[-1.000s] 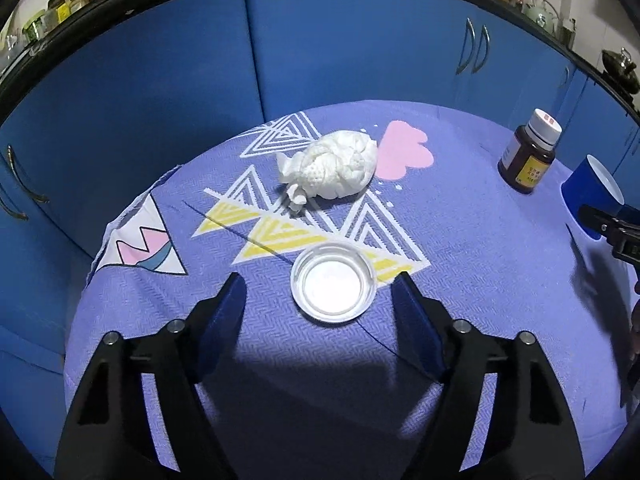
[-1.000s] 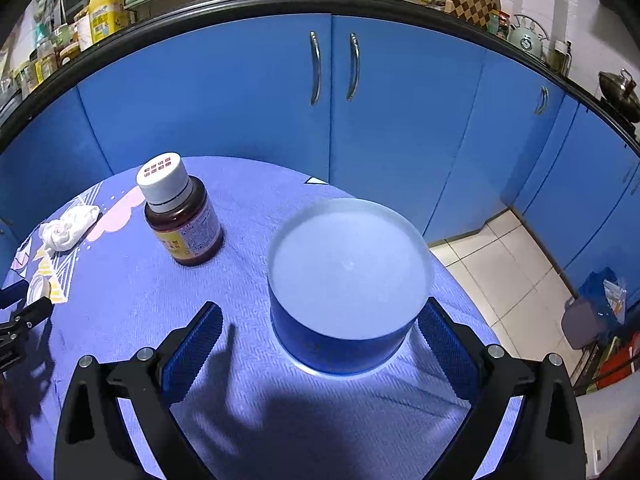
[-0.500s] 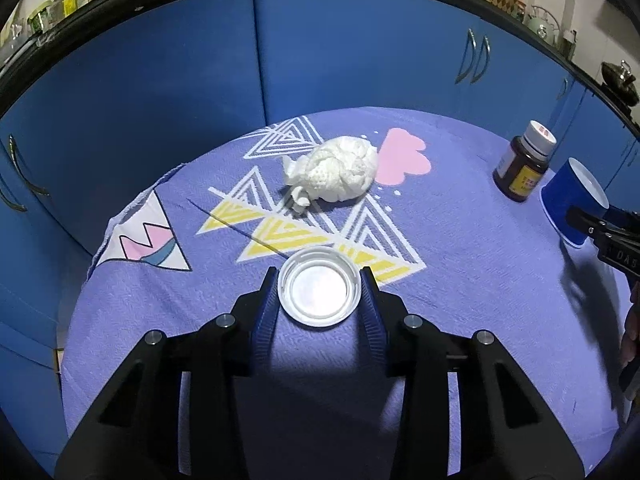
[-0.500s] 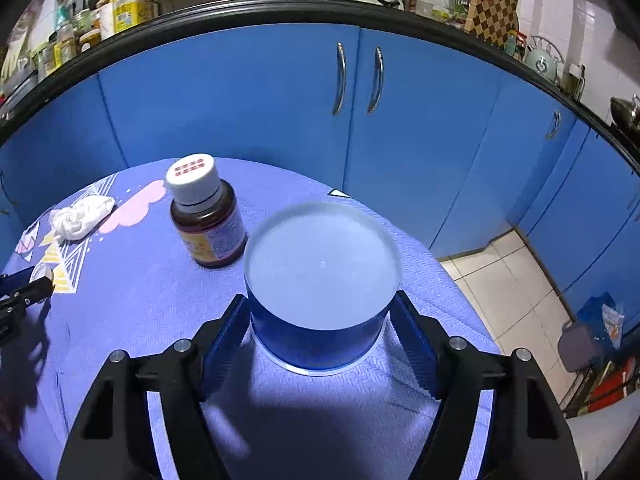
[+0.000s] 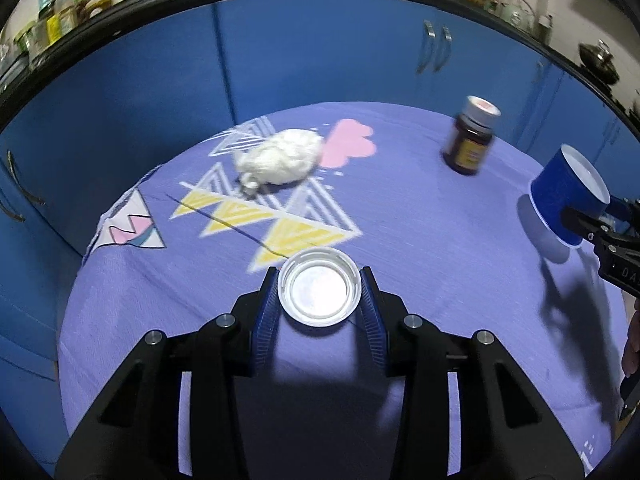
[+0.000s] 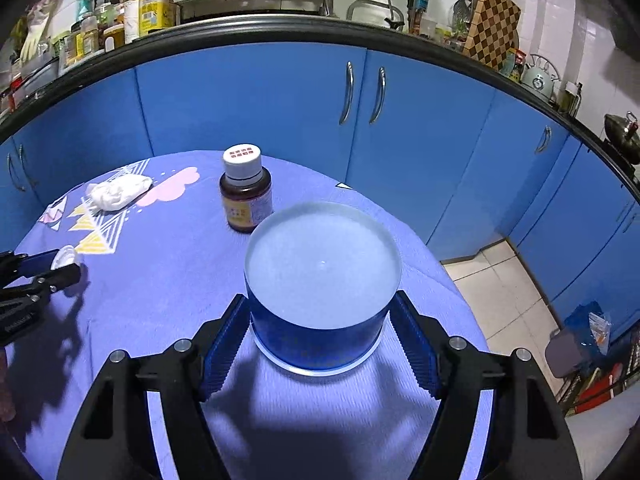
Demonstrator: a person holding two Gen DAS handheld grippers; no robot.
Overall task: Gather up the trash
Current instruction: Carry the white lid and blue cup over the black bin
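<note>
Both grippers have closed since the earlier frame. Left view: the left gripper (image 5: 319,294) pinches a white lid (image 5: 319,287) narrowly, crumpled tissue (image 5: 280,158) beyond. Right view: the right gripper (image 6: 320,334) clamps a blue cup (image 6: 320,304) wider, brown bottle (image 6: 245,194) just behind.

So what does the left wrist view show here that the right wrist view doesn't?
Left wrist view only: the open inside of the white lid between the left gripper's pads. Right wrist view only: the tiled floor beside the table and the checkered board on the counter. Both: crumpled tissue, brown bottle, blue cup in the right gripper, purple tablecloth.
</note>
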